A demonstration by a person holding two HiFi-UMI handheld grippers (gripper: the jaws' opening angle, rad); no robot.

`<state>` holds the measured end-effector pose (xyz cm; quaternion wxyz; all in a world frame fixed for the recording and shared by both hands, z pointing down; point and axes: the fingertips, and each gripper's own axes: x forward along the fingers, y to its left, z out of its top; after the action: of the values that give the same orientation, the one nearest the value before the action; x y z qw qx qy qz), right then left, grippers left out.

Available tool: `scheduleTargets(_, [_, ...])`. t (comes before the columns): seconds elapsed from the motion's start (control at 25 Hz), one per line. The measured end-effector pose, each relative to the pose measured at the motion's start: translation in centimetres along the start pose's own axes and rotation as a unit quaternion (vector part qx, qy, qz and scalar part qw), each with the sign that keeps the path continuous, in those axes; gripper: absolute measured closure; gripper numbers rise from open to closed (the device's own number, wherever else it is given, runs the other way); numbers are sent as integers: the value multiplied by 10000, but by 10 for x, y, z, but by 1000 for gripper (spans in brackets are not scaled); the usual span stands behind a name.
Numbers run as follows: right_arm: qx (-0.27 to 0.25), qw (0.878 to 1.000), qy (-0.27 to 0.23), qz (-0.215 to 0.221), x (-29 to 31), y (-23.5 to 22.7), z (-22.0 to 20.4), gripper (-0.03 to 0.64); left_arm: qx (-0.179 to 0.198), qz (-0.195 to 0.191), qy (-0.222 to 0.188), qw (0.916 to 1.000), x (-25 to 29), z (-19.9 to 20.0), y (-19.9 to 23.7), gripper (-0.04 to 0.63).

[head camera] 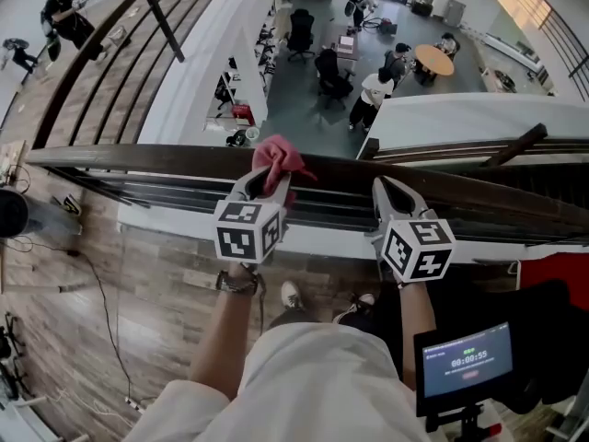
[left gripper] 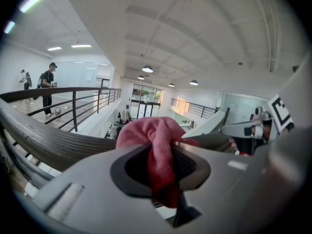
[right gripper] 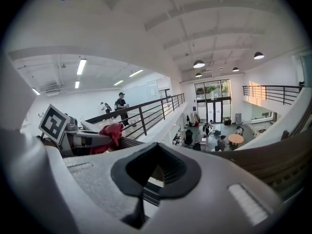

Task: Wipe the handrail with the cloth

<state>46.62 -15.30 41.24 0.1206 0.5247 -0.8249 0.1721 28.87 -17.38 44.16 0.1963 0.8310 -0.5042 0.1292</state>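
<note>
Left gripper [head camera: 271, 179] pinches the cloth [head camera: 279, 157] on the rail [head camera: 138, 159], mid-frame; right gripper [head camera: 383, 185] closed, empty. Wiping seemingly barely begun.

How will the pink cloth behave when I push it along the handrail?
Probably floppy: the cloth bunches and droops between the left gripper's shut jaws. Likely light, since a small pinch holds it. It may fold over on the handrail rather than slide flat.

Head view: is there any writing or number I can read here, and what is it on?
"00:00:55": on the small screen at lower right.
Smaller marks above and below that number on the screen: too blurred to read.
The marker cubes: black-and-white square patterns only, no words.
</note>
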Motion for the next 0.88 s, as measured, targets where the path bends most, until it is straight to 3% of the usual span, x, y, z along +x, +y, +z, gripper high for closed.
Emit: scheduleTargets(0.88, [226,9985,-95,-495,-71,-117,-4,614,507,-937,225,9941,69,-2,-169,502])
